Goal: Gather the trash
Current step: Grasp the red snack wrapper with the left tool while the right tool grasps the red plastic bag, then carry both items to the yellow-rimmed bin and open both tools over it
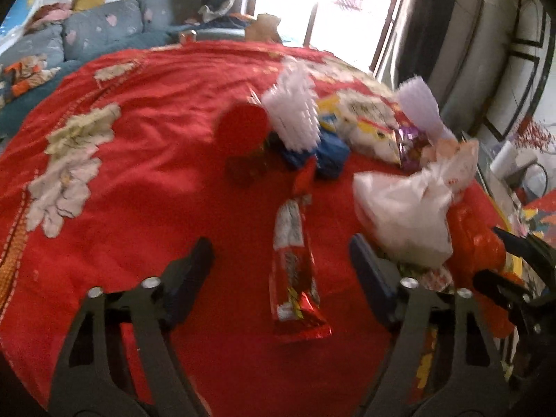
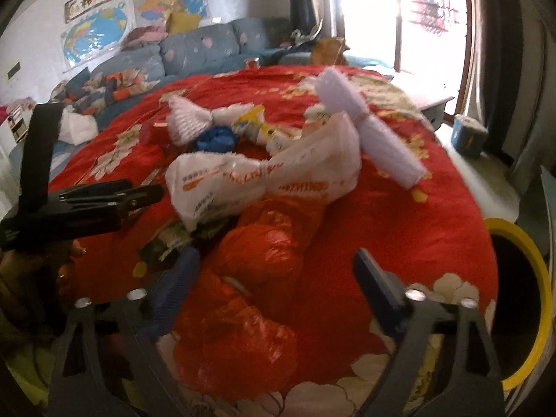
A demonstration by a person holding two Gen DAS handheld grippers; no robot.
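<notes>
Trash lies on a round table with a red flowered cloth [image 1: 139,180]. In the left wrist view my left gripper [image 1: 281,260] is open, and a long red snack wrapper [image 1: 295,271] lies between its fingers. A white plastic bag [image 1: 403,208] and an orange plastic bag [image 1: 476,246] lie to its right. In the right wrist view my right gripper [image 2: 274,271] is open around the orange bag [image 2: 257,278]. The white bag [image 2: 260,177], a pale foam roll [image 2: 368,132], a blue crumpled piece [image 2: 215,139] and white frilled paper [image 2: 187,121] lie beyond. The left gripper [image 2: 104,198] shows at the left.
A yellow-rimmed bin [image 2: 521,299] stands at the table's right edge. A blue sofa [image 2: 194,52] with cushions is behind the table. A bright window [image 2: 431,17] is at the back right. A blue box [image 2: 469,135] sits on the floor.
</notes>
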